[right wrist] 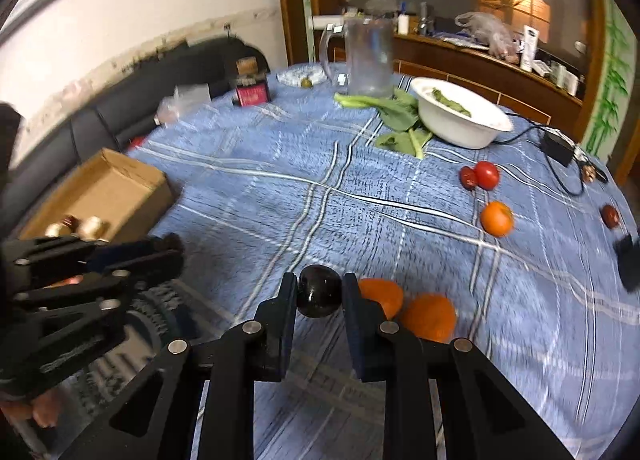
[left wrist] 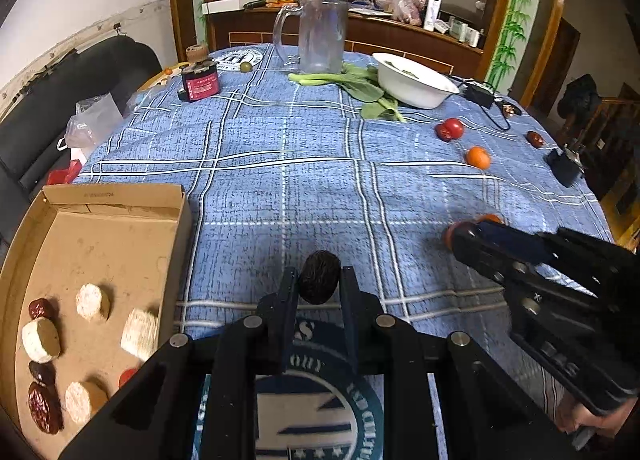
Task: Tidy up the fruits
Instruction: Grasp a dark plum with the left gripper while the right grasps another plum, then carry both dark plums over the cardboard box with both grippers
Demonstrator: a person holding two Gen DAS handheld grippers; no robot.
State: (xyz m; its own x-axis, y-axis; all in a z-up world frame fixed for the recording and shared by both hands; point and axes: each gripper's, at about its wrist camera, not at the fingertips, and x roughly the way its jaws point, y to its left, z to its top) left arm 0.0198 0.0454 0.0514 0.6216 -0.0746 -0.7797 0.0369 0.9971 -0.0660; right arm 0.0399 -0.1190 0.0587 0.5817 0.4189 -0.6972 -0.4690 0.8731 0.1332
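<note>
My left gripper [left wrist: 319, 280] is shut on a dark wrinkled fruit [left wrist: 319, 277] above the blue checked cloth, just right of an open cardboard box [left wrist: 120, 236] that holds red dates [left wrist: 43, 406] and pale round cakes [left wrist: 93, 301]. My right gripper [right wrist: 319, 292] is shut on a glossy dark round fruit [right wrist: 319, 296]; two oranges [right wrist: 428, 316] lie just right of it. Another orange [right wrist: 496, 218], a tomato [right wrist: 486, 175] with a red date beside it, and a lone date [right wrist: 611, 216] lie farther right. The right gripper also shows in the left wrist view [left wrist: 460, 234].
At the far side of the table stand a clear glass pitcher [left wrist: 322, 36], a white bowl [left wrist: 412, 80], leafy greens [left wrist: 360, 86], a red-labelled bottle [left wrist: 200, 80] and a small green fruit [left wrist: 245, 67]. A black adapter with cable [left wrist: 480, 94] lies at the right. A black sofa [left wrist: 60, 100] is left.
</note>
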